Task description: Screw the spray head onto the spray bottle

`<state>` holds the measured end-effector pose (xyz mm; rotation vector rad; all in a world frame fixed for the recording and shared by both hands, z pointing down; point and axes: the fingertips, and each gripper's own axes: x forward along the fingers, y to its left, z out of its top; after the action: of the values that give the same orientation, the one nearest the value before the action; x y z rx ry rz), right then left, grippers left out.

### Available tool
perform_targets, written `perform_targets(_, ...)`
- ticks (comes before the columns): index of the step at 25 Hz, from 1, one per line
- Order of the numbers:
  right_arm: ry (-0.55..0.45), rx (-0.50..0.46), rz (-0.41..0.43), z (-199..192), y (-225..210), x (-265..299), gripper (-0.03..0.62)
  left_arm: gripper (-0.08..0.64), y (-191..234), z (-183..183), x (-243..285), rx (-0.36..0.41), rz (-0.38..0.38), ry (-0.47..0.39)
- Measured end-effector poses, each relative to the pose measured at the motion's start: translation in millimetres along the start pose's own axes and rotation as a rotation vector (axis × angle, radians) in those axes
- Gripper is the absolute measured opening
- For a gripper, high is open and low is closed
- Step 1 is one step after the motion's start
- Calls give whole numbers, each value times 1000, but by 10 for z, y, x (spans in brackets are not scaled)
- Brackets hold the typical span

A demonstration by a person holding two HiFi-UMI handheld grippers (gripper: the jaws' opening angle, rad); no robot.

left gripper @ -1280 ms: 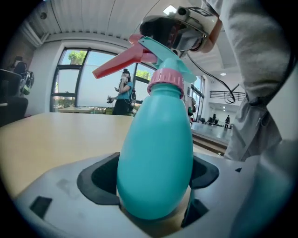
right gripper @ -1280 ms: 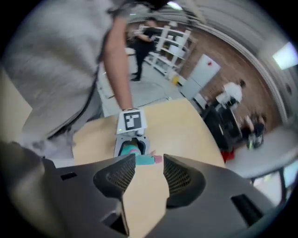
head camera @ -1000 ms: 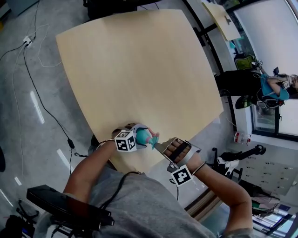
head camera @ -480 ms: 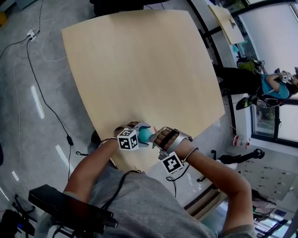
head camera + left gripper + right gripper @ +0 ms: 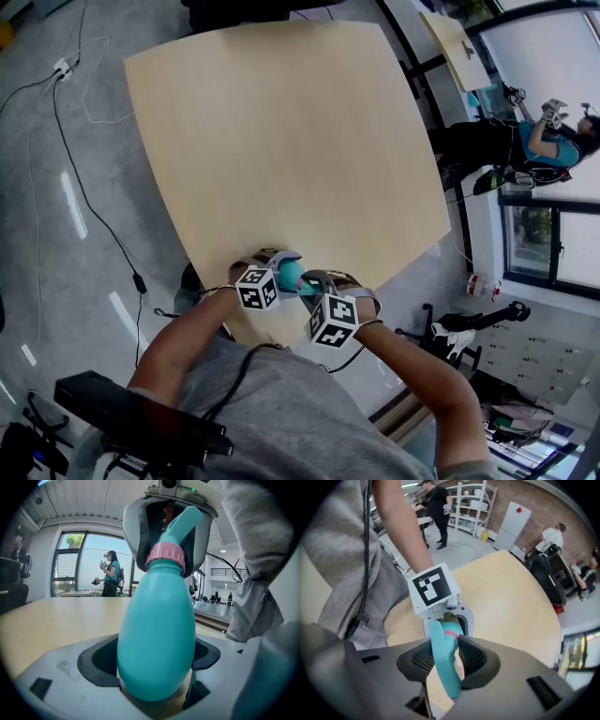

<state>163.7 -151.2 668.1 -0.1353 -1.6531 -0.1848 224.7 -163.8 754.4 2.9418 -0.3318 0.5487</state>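
Left gripper [image 5: 157, 667] clamped on teal spray bottle [image 5: 157, 630] at the table's [image 5: 281, 141] near edge; right gripper [image 5: 447, 660], jaws just closing, pressed on spray head [image 5: 443, 651] atop bottle's neck.

Left gripper [image 5: 279, 265] has the teal spray bottle [image 5: 291, 273] at the near edge of the light wood table [image 5: 281, 141], marker cube facing up. Right gripper [image 5: 314, 284] is tight against it from the right, pointing down. Its jaws have just been closing with the spray head [image 5: 306, 289] between them. Black cable [image 5: 94, 220] runs across the grey floor [image 5: 56, 281] on the left. Another person [image 5: 539, 141] top right, near a second table [image 5: 459, 42].
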Motion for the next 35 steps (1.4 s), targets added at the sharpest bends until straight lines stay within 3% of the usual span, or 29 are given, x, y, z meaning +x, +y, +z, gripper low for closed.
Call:
perform_targets(3,-47,32,14,-2,7,-17,132,405,-10,8,14,-8,10,0)
perform_targets(12,-47,-371,-114,50,29,-106,137,405,10,47,-5,-14,16,-5)
perform_targets(17,-8,-454,-109,-51,16,-83,137,405,-6,44,-5,-14,13,-5)
perform_targets(22,-41,-447,-93,-40,16,-83,137,405,-10,34,0,-12,11,-3)
perform_targets(30,43,-217,12,-26,10,-45,129,405,11,23,-16,-15,43,3)
perform_targets(32,61,-34,39,-49,-5,-31,129,405,32,32,-11,-22,69,3)
perform_targets(35,52,404,85,-73,-24,4,129,405,84,44,-12,-41,146,1)
